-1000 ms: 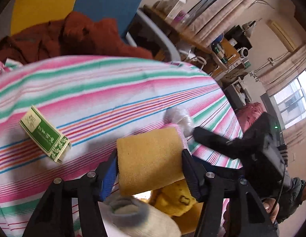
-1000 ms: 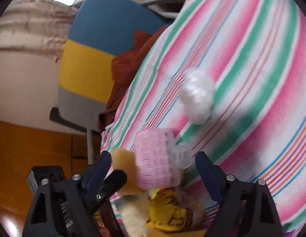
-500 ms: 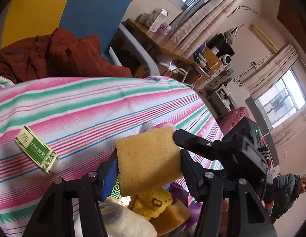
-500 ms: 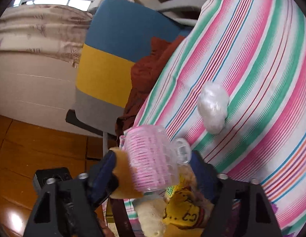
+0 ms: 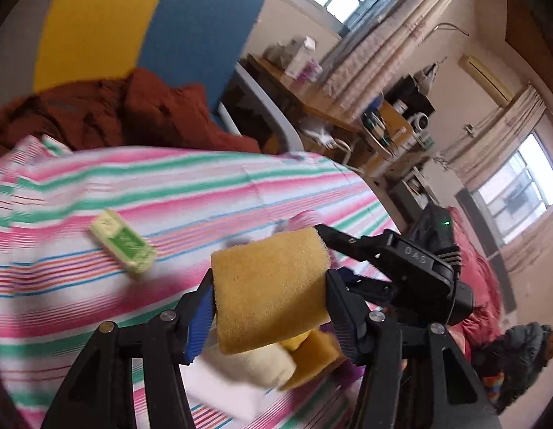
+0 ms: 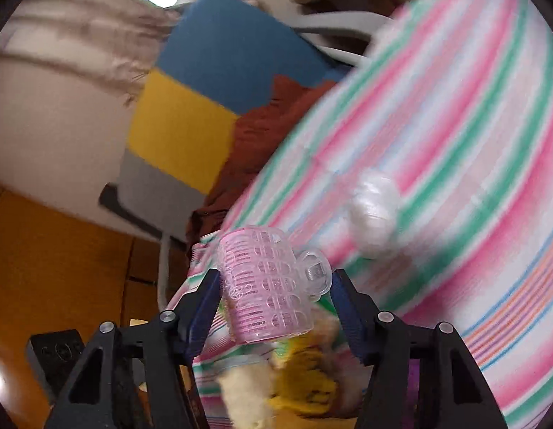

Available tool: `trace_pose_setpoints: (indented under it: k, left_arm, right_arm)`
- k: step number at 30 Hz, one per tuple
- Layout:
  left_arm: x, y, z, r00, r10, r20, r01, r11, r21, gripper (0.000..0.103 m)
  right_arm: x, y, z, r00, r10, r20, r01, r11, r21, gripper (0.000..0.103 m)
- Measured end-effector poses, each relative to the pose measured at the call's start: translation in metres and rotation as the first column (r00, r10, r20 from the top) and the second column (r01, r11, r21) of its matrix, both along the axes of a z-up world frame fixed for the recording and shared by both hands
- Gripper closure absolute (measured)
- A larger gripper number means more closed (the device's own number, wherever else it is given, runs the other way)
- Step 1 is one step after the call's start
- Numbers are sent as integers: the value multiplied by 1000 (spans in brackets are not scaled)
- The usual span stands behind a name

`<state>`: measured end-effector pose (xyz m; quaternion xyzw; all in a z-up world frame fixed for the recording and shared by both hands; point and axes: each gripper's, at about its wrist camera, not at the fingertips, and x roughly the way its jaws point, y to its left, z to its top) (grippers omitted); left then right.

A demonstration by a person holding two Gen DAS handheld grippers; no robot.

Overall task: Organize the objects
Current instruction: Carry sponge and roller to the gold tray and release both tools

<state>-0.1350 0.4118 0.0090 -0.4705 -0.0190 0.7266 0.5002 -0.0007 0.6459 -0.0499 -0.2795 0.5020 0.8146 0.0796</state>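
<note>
Left gripper (image 5: 269, 298) clamps yellow sponge (image 5: 271, 286); right gripper (image 6: 274, 300) clamps pink hair roller (image 6: 265, 286); pile of collected items (image 5: 276, 361) lies directly beneath both.

A rust-red garment (image 5: 126, 114) is heaped against a blue-and-yellow chair back (image 5: 151, 25). Beyond stand a cluttered wooden desk (image 5: 312, 103), pale curtains (image 5: 376, 46) and barred windows (image 5: 526, 182).
</note>
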Motion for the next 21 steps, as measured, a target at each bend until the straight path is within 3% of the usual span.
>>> trace_pose_setpoints:
  k: [8,15,21]
  left_arm:
    - [17,-104,38,971,168,-171,-173,985,-17,43]
    - [32,-205,33,939,302,-164,-310,950,-26,43]
    - [42,-295,23,884,443,-150,-452,891,-32,43]
  right_arm:
    - [-19,-68,47,976,208,-58,-191,957,218,40]
    - [-28,-156,71,920,390,-25,-360,871,333,40]
    - [-27,-227,77,863,504,-30,-464,814,349,40]
